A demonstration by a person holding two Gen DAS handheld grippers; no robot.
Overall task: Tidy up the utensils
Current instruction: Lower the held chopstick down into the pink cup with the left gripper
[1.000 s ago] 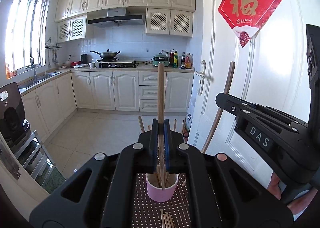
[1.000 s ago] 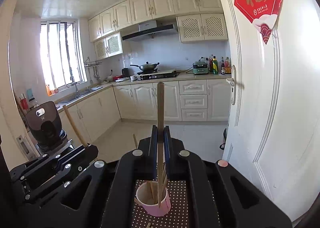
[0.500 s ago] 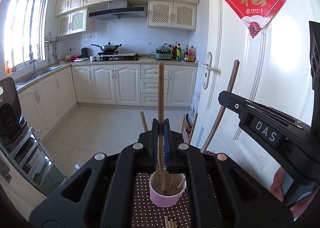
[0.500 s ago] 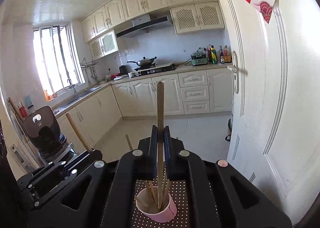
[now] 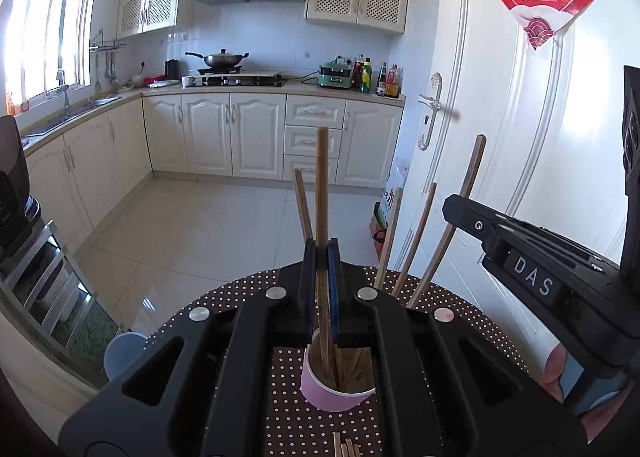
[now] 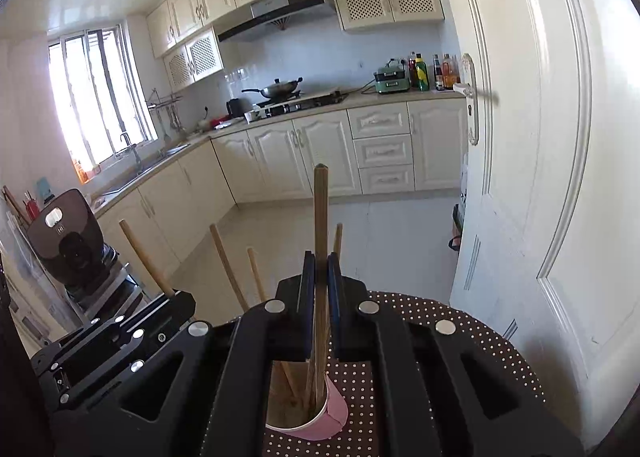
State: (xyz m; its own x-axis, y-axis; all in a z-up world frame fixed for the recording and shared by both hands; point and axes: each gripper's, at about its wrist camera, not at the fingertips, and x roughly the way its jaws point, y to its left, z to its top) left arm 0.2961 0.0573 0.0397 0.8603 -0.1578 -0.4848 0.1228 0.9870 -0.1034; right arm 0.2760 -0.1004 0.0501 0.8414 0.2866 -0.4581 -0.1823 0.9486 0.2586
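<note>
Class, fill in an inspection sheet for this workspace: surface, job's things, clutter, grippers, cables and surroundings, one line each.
Surface: round table under a brown polka-dot cloth.
Job's things: pink cup holding several chopsticks; loose chopsticks on the cloth at the near edge.
Clutter: nothing seen.
Grippers: left gripper and right gripper each shut on an upright chopstick whose tip is inside the cup.
Cables: nothing seen on the table.
Surroundings: white door, kitchen cabinets, wok on the stove.

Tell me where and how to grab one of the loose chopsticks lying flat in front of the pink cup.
Grip a loose chopstick mid-shaft, from straight above, fingers across its width. They lie flat and close together on the dotted tablecloth, near the pink cup, so a side approach would likely knock neighbours.
</note>
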